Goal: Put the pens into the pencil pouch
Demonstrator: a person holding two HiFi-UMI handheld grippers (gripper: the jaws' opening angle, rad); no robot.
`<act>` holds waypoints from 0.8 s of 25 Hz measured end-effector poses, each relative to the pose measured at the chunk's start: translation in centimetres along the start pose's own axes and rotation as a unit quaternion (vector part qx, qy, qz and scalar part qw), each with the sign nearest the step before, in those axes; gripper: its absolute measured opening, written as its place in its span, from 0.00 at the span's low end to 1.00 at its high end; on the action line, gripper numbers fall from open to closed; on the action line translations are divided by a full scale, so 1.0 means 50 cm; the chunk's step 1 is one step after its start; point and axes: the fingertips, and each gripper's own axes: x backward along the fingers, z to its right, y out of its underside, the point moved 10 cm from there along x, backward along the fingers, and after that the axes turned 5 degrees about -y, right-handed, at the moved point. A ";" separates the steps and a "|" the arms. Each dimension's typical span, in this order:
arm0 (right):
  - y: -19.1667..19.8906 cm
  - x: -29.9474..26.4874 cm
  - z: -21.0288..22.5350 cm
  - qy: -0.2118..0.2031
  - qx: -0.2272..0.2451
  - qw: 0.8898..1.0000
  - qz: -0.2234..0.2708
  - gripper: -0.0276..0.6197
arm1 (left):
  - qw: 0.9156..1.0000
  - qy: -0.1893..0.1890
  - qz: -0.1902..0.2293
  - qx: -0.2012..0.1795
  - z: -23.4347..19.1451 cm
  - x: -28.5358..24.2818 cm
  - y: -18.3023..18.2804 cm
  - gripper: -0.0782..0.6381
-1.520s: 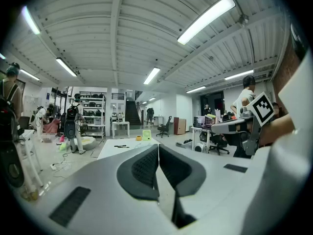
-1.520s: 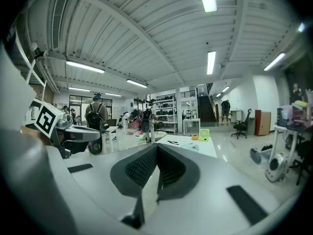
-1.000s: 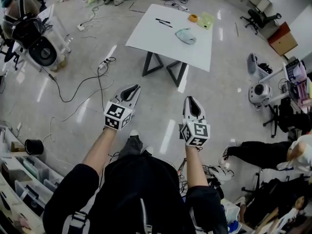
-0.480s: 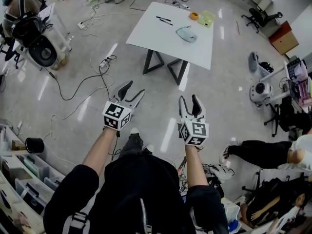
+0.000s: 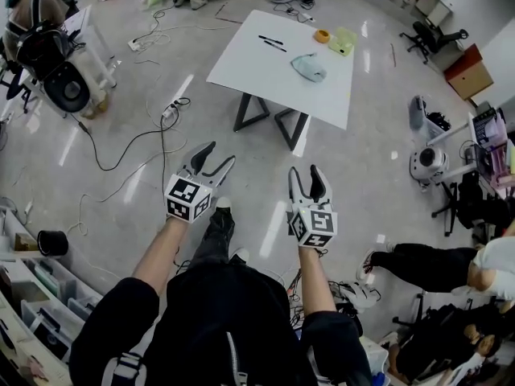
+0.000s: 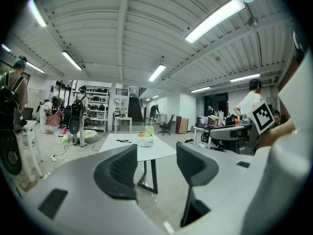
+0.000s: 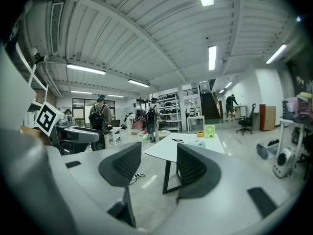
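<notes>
Two black pens (image 5: 271, 42) lie on the far side of a white table (image 5: 249, 63), and a pale blue pouch (image 5: 308, 67) lies near them. The table stands well ahead of me across the floor. My left gripper (image 5: 220, 153) and right gripper (image 5: 305, 170) hang over the floor, both open and empty; their jaws have just been opening. In the left gripper view its gripper (image 6: 155, 163) frames the table (image 6: 122, 150), the pens (image 6: 123, 141) and the pouch (image 6: 145, 142). The right gripper (image 7: 154, 168) points toward the pens (image 7: 178, 140) and pouch (image 7: 198, 143).
An orange tape roll (image 5: 322, 34) and a pale green box (image 5: 341, 37) sit at the table's far end. Cables and a power strip (image 5: 170, 107) trail over the floor at left. A seated person (image 5: 451, 264) and a white machine (image 5: 424, 161) are at right.
Both grippers went from shut to open, with nothing between the jaws. Both hands shifted slightly leftward in the head view.
</notes>
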 end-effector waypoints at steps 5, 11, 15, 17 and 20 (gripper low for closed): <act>-0.015 -0.078 0.026 0.007 -0.004 1.000 -0.004 0.39 | 1.000 0.011 0.000 -0.003 -0.049 -0.078 -0.008 0.46; -0.046 -0.209 0.074 0.021 -0.006 1.000 -0.012 0.38 | 0.999 0.030 -0.005 -0.024 -0.125 -0.211 -0.029 0.46; -0.086 -0.301 0.093 0.034 -0.008 0.999 -0.005 0.38 | 0.999 0.044 -0.004 -0.026 -0.193 -0.296 -0.057 0.46; -0.102 -0.341 0.095 0.041 -0.008 0.999 -0.003 0.38 | 0.998 0.052 -0.004 -0.030 -0.227 -0.330 -0.071 0.46; -0.113 -0.390 0.100 0.052 -0.013 0.999 -0.001 0.38 | 0.997 0.062 -0.005 -0.036 -0.271 -0.376 -0.086 0.46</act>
